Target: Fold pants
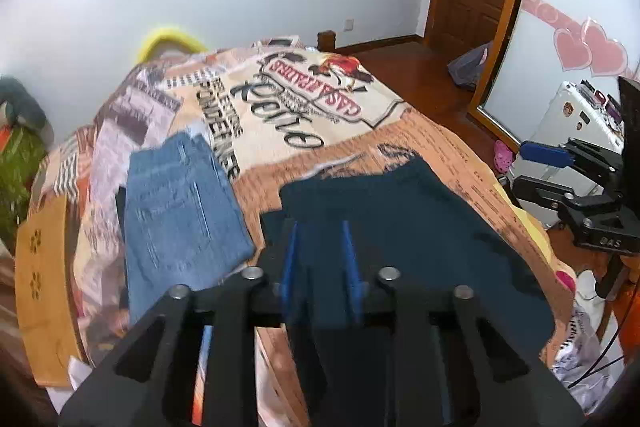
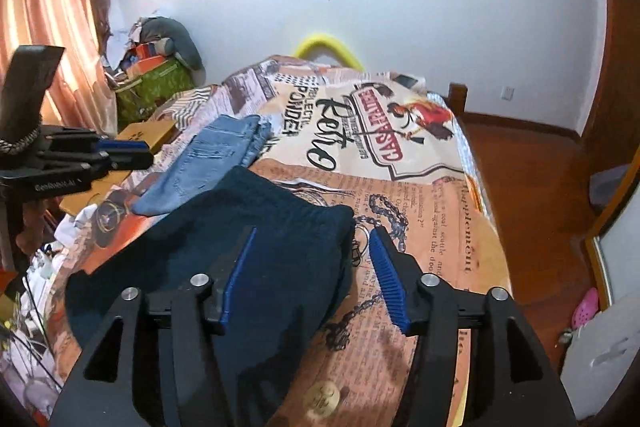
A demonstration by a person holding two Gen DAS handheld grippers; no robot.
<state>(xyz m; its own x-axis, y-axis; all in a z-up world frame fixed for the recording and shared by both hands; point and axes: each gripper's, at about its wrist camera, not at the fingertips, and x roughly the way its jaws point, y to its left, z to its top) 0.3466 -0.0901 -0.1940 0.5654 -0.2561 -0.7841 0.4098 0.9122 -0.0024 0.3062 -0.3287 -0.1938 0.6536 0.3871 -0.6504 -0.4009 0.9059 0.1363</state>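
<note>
Left wrist view: my left tongs (image 1: 320,255), nearly pressed together, probably pinching nothing, hover above the dark pants (image 1: 400,219), stretching toward 1 o'clock. Right wrist view: my right tongs (image 2: 312,275), spread, straddle their 3 o'clock edge.

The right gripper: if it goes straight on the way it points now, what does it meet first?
Most likely the dark pants: the right gripper hovers with open jaws over their right edge, above the bedspread. Depth is unclear, so it might pass just beside them.
</note>
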